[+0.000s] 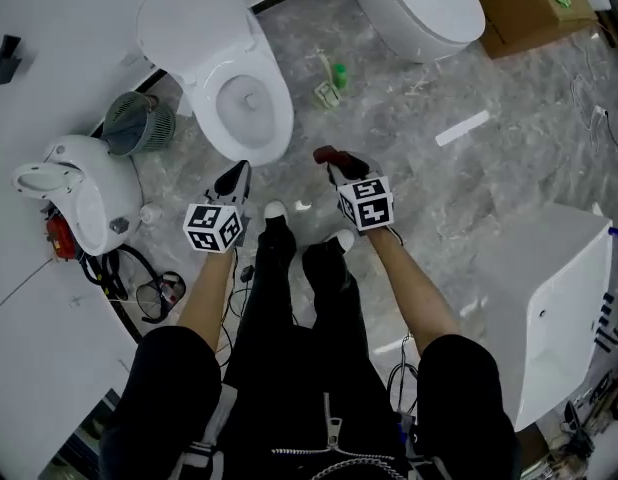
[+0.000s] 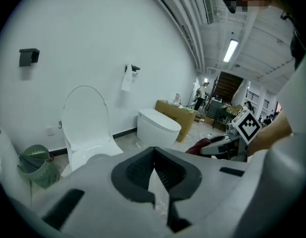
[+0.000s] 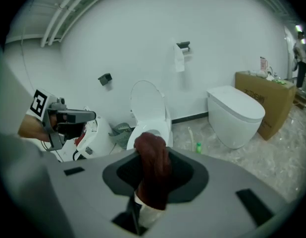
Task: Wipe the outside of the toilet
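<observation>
Stands on a grey marbled floor (image 1: 509,158) facing a white toilet (image 1: 279,108), lid raised against the white wall, bowl open. Holds the right gripper (image 3: 152,150) in the air just off the right of the bowl's front rim, clenched on a dark red cloth (image 3: 154,175) bulging up between the jaws and spilling past the tips. Touches no part of the toilet with that cloth. Holds the left gripper (image 2: 154,151) alongside, near the front rim, pinched together at the tips with nothing between them, apart from the porcelain. Below both grippers in the head view: 2 bare forearms and 2 black trouser legs.

Left of the toilet: a green slatted wastebasket (image 1: 139,123) just beside the base, then a white rounded appliance (image 1: 84,193) with a red part and black cables. Right of it: a small green bottle (image 1: 339,73) on the floor, then a 2nd white toilet (image 1: 419,8) with lid down, and a brown cardboard box (image 1: 524,8) beyond that. On the wall above: a paper holder (image 3: 181,47) with a sheet hanging, and a small black bracket (image 3: 105,78). At the head view's right edge: a large white boxy unit (image 1: 549,298).
</observation>
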Motion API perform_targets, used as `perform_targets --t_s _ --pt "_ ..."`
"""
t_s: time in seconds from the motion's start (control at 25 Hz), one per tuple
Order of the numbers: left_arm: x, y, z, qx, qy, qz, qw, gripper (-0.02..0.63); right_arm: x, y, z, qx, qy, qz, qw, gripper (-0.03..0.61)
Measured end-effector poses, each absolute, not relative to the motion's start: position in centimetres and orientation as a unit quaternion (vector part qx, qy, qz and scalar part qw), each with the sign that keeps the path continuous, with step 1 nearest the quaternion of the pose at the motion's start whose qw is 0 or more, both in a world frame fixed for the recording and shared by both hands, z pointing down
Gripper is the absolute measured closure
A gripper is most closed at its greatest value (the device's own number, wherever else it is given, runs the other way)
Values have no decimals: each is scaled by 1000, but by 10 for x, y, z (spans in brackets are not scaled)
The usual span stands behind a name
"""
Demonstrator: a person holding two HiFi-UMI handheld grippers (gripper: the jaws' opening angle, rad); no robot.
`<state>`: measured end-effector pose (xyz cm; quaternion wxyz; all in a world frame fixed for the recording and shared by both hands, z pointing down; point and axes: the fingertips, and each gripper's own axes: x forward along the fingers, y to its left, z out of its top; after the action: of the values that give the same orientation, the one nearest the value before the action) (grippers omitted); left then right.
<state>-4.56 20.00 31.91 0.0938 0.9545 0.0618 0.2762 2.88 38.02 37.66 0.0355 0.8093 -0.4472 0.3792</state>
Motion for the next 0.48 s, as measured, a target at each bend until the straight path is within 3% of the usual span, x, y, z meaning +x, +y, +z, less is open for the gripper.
perform_targets --t_s 0.2,0.48 --pt "-9 231 271 965 66 243 73 607 58 388 307 805 -479 346 41 471" --pt "59 245 248 975 32 207 73 607 110 367 276 774 -537 326 78 471"
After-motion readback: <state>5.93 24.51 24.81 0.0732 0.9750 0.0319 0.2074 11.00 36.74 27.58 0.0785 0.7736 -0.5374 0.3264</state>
